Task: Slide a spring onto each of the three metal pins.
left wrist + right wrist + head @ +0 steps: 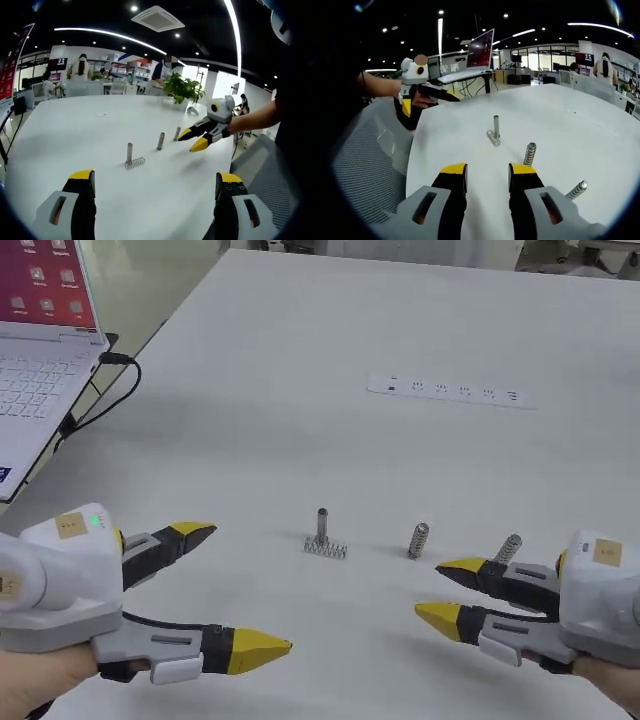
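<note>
Three small metal pins stand in a row on the white table [300, 420]. The left pin [322, 523] is bare, and a loose spring [326, 549] lies flat at its foot. A spring sits over the middle pin [419, 539], and another over the right pin [510, 547]. My left gripper [240, 588] is wide open at the near left, well short of the pins, with nothing in it. My right gripper [435, 590] is open just in front of the right pin. The right gripper view shows the bare pin [496, 126] and the loose spring [493, 137] ahead of its fingers.
An open laptop [40, 340] with a black cable [110, 390] sits at the table's far left. A white power strip [450, 392] lies beyond the pins. A grey mesh chair [375, 160] stands at the table's edge. People sit far off in the room.
</note>
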`<state>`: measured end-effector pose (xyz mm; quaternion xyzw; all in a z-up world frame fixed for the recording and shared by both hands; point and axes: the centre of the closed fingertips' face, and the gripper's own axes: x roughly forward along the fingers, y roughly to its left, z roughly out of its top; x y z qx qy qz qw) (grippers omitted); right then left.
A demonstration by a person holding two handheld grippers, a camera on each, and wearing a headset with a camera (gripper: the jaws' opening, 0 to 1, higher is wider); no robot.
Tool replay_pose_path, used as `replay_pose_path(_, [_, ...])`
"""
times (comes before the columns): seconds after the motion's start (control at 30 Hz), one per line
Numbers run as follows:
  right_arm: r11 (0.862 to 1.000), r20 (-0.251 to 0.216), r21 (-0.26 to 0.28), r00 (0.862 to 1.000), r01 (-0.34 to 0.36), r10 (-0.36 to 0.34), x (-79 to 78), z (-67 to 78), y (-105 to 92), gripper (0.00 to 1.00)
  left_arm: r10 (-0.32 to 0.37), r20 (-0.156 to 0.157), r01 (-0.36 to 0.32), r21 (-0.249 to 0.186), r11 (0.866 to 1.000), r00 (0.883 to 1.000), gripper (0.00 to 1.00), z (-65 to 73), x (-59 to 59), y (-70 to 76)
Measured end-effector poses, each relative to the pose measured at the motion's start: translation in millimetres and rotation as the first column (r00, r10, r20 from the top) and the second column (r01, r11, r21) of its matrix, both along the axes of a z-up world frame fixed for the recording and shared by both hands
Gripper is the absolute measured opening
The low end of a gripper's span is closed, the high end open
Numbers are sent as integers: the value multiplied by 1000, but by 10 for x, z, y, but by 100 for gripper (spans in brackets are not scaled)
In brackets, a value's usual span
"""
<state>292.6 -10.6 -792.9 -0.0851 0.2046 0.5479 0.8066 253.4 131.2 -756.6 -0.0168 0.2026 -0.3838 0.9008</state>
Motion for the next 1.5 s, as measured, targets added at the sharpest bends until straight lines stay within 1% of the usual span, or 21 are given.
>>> replay_pose_path(0.27, [999,16,13,999,-38,38,74,54,287,31,5,-6,-5,5,1000,1000,98,-17,-29,32])
replay_pose_path(0.4, [998,20,16,998,-54,54,122,71,391,31,9,-8,-9,3,1000,1000,98,-20,-34,33])
replay_pose_path(0.5, [997,27,-3,996,-83,84,138,54,472,30,8,-10,-8,3,1000,1000,97,-29,-41,29])
replay_pose_path(0.7, [995,38,-13,994,-103,103,196,57,599,30,10,-17,-10,5,1000,1000,97,-57,-52,40])
replay_pose_path(0.77, [992,55,-40,992,-116,118,222,24,650,29,10,-19,-10,7,1000,1000,97,-65,-60,45])
replay_pose_path(0.97, [991,53,-55,991,-121,124,278,-16,766,28,15,-21,-14,4,1000,1000,97,-65,-59,60])
replay_pose_path(1.07, [983,68,-111,985,-149,157,282,-111,810,28,12,-23,-12,5,1000,1000,97,-72,-64,58])
replay_pose_path(1.17, [981,67,-116,984,-157,165,282,-139,857,27,13,-23,-13,4,1000,1000,97,-74,-66,59])
replay_pose_path(1.23, [980,66,-123,984,-154,163,300,-168,883,27,14,-24,-14,6,1000,1000,97,-80,-68,65])
replay_pose_path(1.4, [978,65,-160,987,-133,145,368,-265,921,24,17,-26,-17,8,1000,1000,97,-83,-88,94])
replay_pose_path(1.5, [977,62,-170,988,-129,142,386,-315,951,23,21,-28,-21,8,1000,999,97,-86,-100,114])
